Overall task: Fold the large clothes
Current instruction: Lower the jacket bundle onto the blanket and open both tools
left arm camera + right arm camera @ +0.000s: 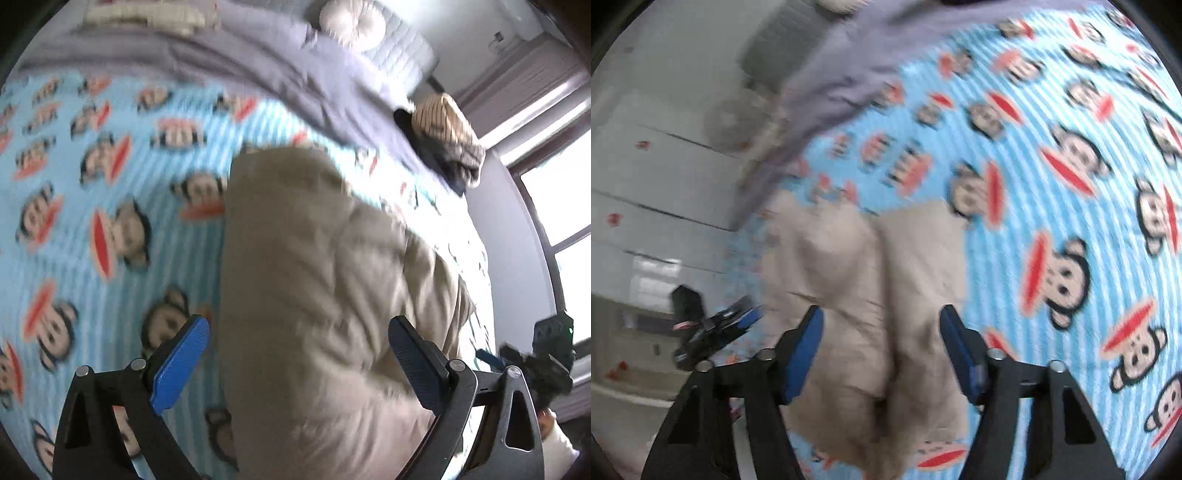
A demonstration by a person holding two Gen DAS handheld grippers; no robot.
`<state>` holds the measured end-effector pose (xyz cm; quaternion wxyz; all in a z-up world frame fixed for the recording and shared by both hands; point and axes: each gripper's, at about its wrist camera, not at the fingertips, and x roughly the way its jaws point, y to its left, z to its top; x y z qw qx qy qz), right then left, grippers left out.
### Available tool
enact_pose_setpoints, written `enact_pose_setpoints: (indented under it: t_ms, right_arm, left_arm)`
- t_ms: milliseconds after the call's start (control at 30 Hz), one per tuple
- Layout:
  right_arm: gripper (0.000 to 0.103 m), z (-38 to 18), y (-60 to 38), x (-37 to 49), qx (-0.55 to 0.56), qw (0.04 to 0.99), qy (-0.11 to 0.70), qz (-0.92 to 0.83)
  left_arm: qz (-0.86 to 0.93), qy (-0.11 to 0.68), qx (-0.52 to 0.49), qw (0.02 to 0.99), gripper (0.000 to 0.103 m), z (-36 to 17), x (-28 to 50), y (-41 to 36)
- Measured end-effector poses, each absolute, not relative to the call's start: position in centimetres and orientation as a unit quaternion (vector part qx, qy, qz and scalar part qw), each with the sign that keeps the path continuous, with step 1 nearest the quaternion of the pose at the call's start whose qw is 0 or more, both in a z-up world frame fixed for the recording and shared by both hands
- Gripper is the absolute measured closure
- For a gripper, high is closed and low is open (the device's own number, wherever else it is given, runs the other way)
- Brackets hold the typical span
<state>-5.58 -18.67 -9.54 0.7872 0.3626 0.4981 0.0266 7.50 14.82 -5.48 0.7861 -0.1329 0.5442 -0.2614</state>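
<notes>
Left gripper (299, 347): jaws stand wide apart, with nothing between the blue pads. It hovers over the near end of the trousers (317, 295), which fill the gap between the fingers; whether the tips touch the cloth cannot be told through the blur.

Right gripper (881, 339): jaws likewise apart, holding nothing, positioned above the same trousers (864, 295). Each gripper appears at the edge of the other's view, low and to the side.

The trousers are beige and lie on the sheet (92, 221), a light blue striped one printed with cartoon monkey faces. In the right wrist view the two legs lie side by side, touching along a centre crease, running away from the camera. In the left wrist view the cloth is rumpled and extends up the middle of the frame.

Beyond the trousers, a grey-purple blanket (258, 70) lies bunched across the far part of the bed. A pile of clothes (443, 140), striped cream on top of dark items, sits on the blanket to the right. A pale round cushion (351, 22) rests farthest back. A window (561, 206) shows at the right edge.
</notes>
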Motion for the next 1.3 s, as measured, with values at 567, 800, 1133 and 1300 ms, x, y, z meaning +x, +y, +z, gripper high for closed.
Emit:
enact_pose_setpoints:
  t_ms: [567, 800, 1133, 1300]
  right_arm:
    - [0.099, -16.2, -14.2, -2.8, 0.269, 0.749, 0.605, -0.003]
    - [0.099, -14.7, -16.4, -6.8, 0.287, 0.744, 0.6, -0.069]
    - [0.103, -13.9, -9.2, -11.0, 0.198, 0.758, 0.622, -0.018]
    - [0.103, -17.4, -9.4, -11.8, 0.222, 0.743, 0.63, -0.039]
  left_arm:
    - [-0.181, 0.529, 0.052, 0.827, 0.005, -10.8, 13.0, 3.2]
    - [-0.173, 0.523, 0.087, 0.83, 0.004, -11.7, 12.1, 2.2]
    - [-0.17, 0.527, 0.085, 0.828, 0.004, -12.2, 12.1, 2.4]
    - [-0.171, 0.526, 0.09, 0.828, 0.004, -11.8, 11.7, 2.4]
